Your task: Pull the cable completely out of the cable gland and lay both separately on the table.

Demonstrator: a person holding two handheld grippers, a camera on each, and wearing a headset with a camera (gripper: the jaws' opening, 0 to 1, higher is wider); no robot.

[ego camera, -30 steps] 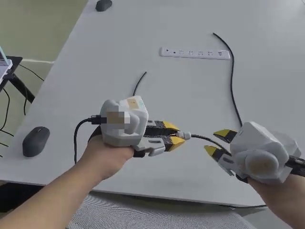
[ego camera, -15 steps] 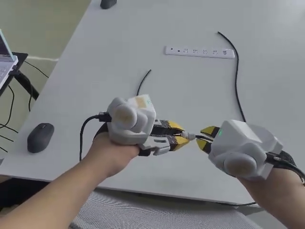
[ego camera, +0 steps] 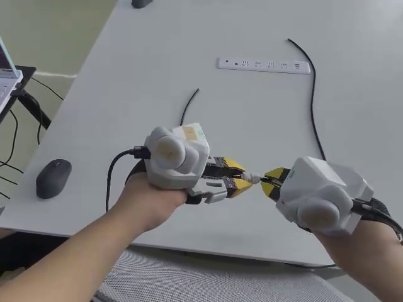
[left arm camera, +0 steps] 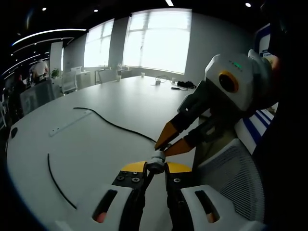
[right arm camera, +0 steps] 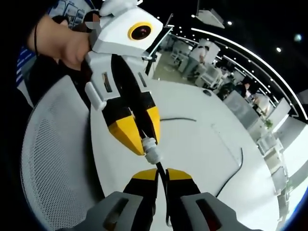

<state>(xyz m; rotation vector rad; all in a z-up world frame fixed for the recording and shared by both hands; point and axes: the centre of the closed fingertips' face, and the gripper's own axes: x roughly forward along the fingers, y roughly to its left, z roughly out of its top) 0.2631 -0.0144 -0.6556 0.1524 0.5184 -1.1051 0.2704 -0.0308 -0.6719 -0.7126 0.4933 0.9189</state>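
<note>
My left gripper (ego camera: 238, 176) is held above the table's near edge, shut on a small white cable gland (ego camera: 252, 178). In the left gripper view the gland (left arm camera: 155, 161) sits between the yellow tips of the left gripper (left arm camera: 155, 167). A black cable (right arm camera: 161, 166) leaves the gland (right arm camera: 151, 147) and runs between the jaws of my right gripper (right arm camera: 161, 175), which are shut on it just behind the gland. In the head view the right gripper (ego camera: 272, 178) faces the left one, tip to tip. The long cable (ego camera: 313, 107) trails back over the table.
A white power strip (ego camera: 264, 65) lies farther back. A short black wire (ego camera: 187, 108) lies behind the left gripper. A dark mouse (ego camera: 53, 178) rests at the table's left edge. A grey mesh chair (ego camera: 157, 283) is below the near edge.
My right gripper has moved left up to the gland and gone from open to shut on the cable. The left gripper has held the gland almost still.
</note>
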